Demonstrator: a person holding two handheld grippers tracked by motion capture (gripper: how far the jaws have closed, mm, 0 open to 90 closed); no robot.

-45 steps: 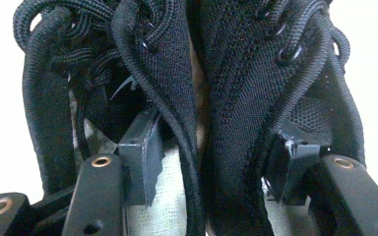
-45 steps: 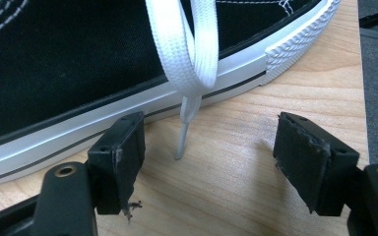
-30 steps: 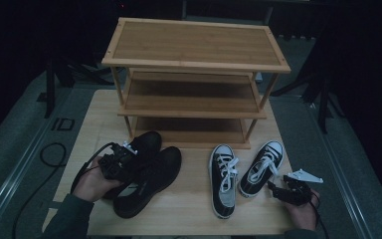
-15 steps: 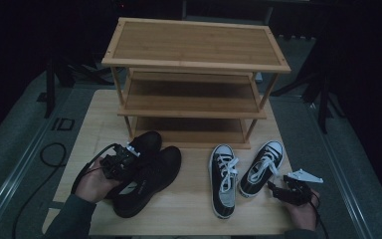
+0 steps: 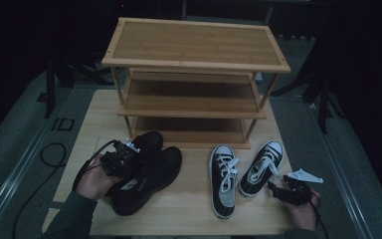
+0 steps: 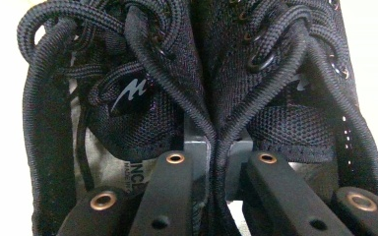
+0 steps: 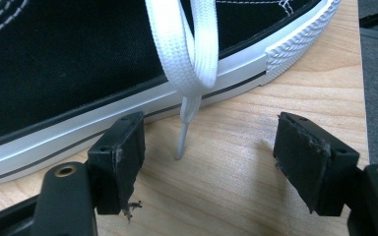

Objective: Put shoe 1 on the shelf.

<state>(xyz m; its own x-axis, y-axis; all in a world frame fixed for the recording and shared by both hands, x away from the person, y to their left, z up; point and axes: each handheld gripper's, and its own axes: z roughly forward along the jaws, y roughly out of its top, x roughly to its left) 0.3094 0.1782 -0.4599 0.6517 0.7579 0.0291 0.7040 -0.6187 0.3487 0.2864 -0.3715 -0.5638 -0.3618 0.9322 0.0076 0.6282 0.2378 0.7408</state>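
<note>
A three-tier wooden shoe rack (image 5: 194, 45) stands on the wooden table (image 5: 189, 209).

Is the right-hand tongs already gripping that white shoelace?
No, the right tongs stand open, and the white shoelace hangs loose between them.

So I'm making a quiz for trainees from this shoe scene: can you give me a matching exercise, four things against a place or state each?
Things:
1. black shoes
2. black-and-white sneakers
3. wooden rack
4. right gripper

Places or states:
A. stands at the far side of the table, shelves bare
B. open, a white lace tip between its fingers
C. pinched together at their inner sides by the left gripper
D. lie on the table in front of the rack, right of the dark pair

Pairs: 1-C, 2-D, 3-A, 4-B
</note>
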